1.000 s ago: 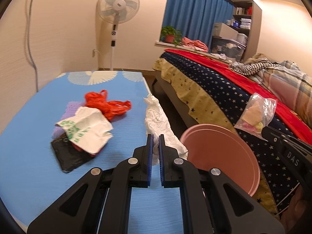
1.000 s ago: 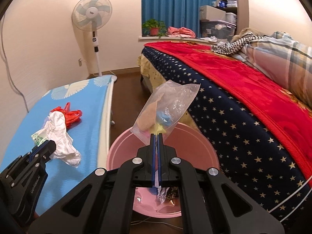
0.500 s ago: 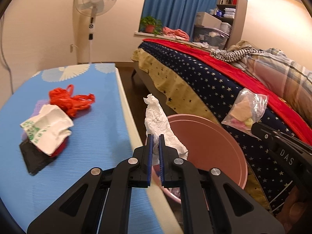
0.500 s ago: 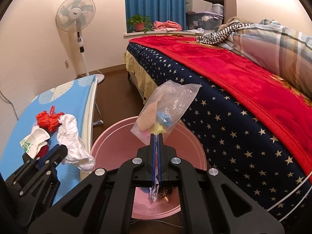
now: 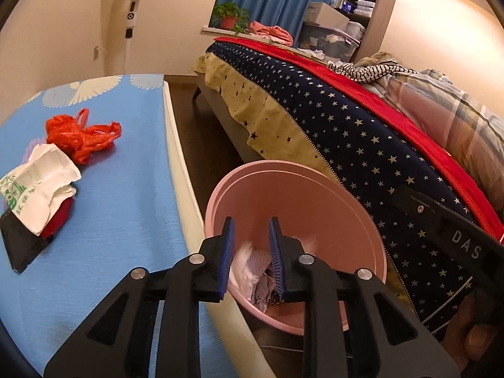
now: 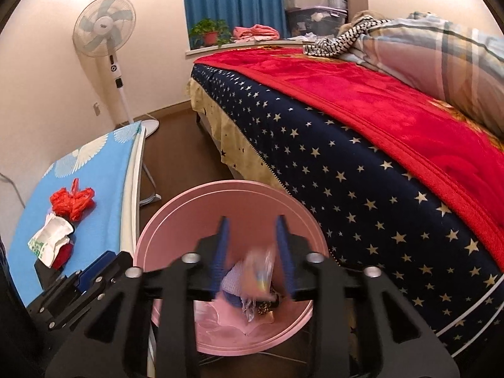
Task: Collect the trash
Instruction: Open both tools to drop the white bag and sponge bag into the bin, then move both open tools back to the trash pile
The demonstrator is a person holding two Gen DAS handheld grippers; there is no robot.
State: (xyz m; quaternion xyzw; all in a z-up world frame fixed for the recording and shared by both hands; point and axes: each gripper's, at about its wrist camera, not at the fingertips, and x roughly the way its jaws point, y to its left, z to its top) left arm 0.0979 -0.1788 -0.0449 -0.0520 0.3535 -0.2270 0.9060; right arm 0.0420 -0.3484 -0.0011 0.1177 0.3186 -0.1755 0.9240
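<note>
A pink bin [image 5: 283, 170] stands on the floor between the blue table [image 5: 126, 220] and the bed. My left gripper [image 5: 250, 223] hangs over its near rim, jaws opening and nothing pressed between them. The white plastic bag [image 5: 244, 267] lies below in the bin. My right gripper [image 6: 252, 223] hovers over the bin [image 6: 220, 186], jaws opening. The clear bag [image 6: 258, 267] is a blur, loose between and below its fingers. On the table lie a red plastic bag [image 5: 78, 135], a white wrapper with green print [image 5: 37, 189] and a black piece [image 5: 19, 245].
The bed with a star-patterned cover [image 5: 346, 132] and red blanket [image 6: 378, 94] rises right of the bin. A standing fan [image 6: 107, 31] is by the far wall. Dark floor [image 5: 195, 126] runs between table and bed. A hand shows at the lower right edge of the left wrist view.
Both grippers moved over the bin and their jaws parted. The white bag left the left jaws and fell into the bin. The clear bag slipped from the right jaws and is dropping.
</note>
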